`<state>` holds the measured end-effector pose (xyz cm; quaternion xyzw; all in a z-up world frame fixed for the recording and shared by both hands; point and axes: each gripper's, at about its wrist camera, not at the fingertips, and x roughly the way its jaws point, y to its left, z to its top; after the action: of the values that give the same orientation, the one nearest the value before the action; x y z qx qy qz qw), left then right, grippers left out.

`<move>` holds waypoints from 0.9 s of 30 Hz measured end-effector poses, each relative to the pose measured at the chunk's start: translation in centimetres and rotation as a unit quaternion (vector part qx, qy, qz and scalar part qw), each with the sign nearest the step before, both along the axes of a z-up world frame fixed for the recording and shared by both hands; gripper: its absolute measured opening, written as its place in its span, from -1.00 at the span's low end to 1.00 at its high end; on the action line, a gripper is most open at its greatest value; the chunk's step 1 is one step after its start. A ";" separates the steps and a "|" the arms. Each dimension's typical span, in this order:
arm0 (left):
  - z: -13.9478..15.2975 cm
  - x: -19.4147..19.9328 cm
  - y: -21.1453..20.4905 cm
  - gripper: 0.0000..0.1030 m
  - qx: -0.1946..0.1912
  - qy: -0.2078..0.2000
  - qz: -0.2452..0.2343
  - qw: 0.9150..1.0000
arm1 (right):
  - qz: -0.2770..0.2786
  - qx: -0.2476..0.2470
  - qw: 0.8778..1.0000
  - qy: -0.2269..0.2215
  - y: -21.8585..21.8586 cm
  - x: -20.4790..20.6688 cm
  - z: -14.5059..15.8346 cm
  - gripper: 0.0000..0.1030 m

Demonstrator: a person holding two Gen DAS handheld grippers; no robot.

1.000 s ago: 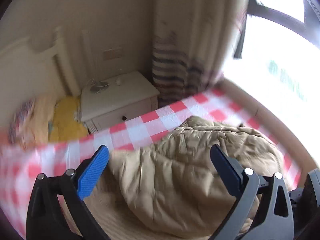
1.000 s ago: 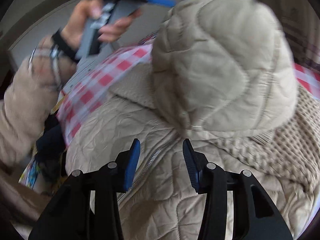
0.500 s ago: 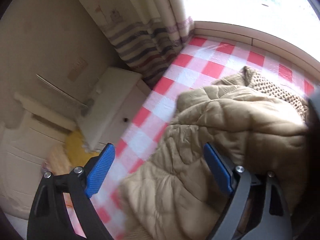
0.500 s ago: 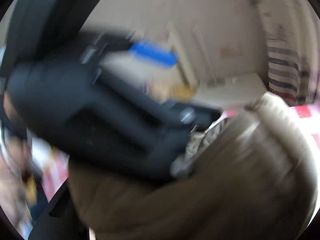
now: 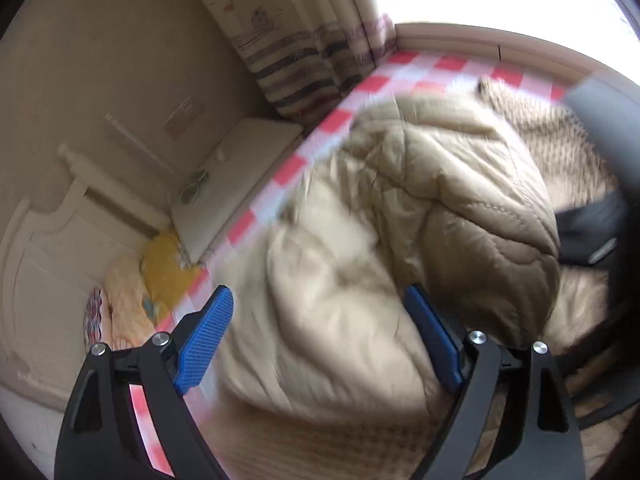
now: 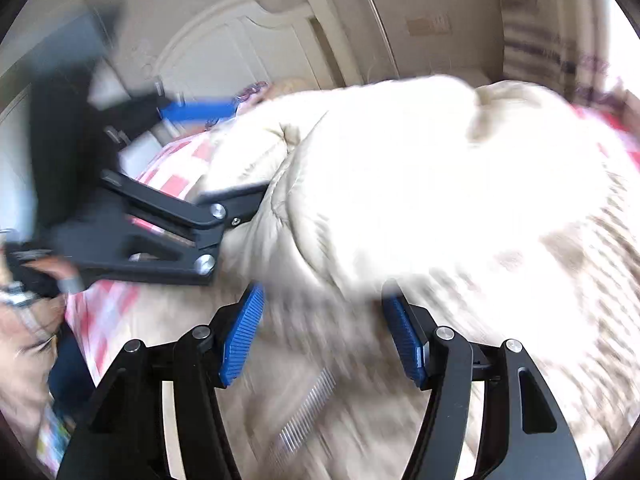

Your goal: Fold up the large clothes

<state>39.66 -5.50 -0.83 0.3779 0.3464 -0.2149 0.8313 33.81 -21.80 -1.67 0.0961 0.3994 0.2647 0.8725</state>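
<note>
Beige quilted padded jacket (image 5: pixel 420 216), bulky, with a metal zip (image 6: pixel 306 410) down the front: lies heaped on a red-and-white checked bedcover (image 5: pixel 296 168), partly over a tan waffle-knit cloth (image 5: pixel 560 140). One puffy part is mounded over the rest; in the right wrist view it reads nearly white from glare and blur.

Left gripper (image 5: pixel 320 340), black frame, blue ribbed pads: jaws spread wide, narrowing only slightly, pointed down at the near bulge of the jacket. Fabric shows between the pads, but neither pad seems to press on it.

Right gripper (image 6: pixel 324 332), same make: jaws opening, about half spread, over the zip area. Cloth lies under and between the pads; no pinch can be seen.

Surroundings: white bedside cabinet (image 5: pixel 240 176), striped curtain (image 5: pixel 304 56), cream headboard (image 6: pixel 240 52), yellow bedding (image 5: pixel 164 268) by the pillow end.

Step in hand, as judged: taking fresh holds on the mounded part to lay it flat for a fold. To do it well:
- take a seam or edge, not the thick middle of the padding, which would likely slip from the pads;
- close fully on one layer only before lifting;
- keep the two holds well apart along the same edge, so the panel comes up level;
- keep the zip straight, as the fold line.
</note>
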 end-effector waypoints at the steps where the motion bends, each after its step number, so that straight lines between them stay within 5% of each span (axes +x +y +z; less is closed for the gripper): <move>1: -1.4 -1.4 0.8 0.69 -0.003 -0.026 0.012 1.000 | -0.002 0.000 1.000 -0.011 -1.1 -0.8 0.1 0.12; 7: -3.3 -4.1 3.5 0.69 -0.101 -0.051 0.074 0.991 | -0.054 -0.042 0.998 0.003 -6.3 1.4 0.0 0.05; 10: -2.5 -4.0 4.9 0.71 -0.191 -0.025 0.110 0.975 | -0.090 0.078 0.992 0.036 -9.8 4.2 -1.3 0.06; 13: -2.4 -4.3 6.0 0.72 -0.249 -0.004 0.133 0.959 | -0.132 0.263 0.949 0.111 -13.9 5.4 -3.2 0.10; 16: -1.6 -5.0 9.0 0.84 -0.331 0.016 0.162 0.929 | -0.156 0.296 0.937 0.103 -15.7 3.9 -3.2 0.23; 18: -1.5 -4.9 12.8 0.95 -0.415 0.049 0.196 0.887 | -0.165 0.331 0.924 0.093 -17.2 2.9 -2.9 0.36; 20: -2.3 -3.8 17.2 0.95 -0.499 0.112 0.240 0.825 | -0.174 0.360 0.912 0.094 -18.2 1.4 -2.9 0.49; 23: -3.7 -1.8 21.5 0.95 -0.581 0.190 0.277 0.741 | -0.175 0.335 0.919 0.117 -18.3 2.6 -2.5 0.50; 27: -3.0 0.7 21.5 0.95 -0.624 0.250 0.251 0.696 | -0.175 0.306 0.921 0.165 -17.2 3.2 -2.5 0.50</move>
<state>40.36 16.02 -3.86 -0.3963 0.4097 -0.2516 0.7821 37.00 -38.96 -4.18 0.4692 0.4136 0.1974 0.7549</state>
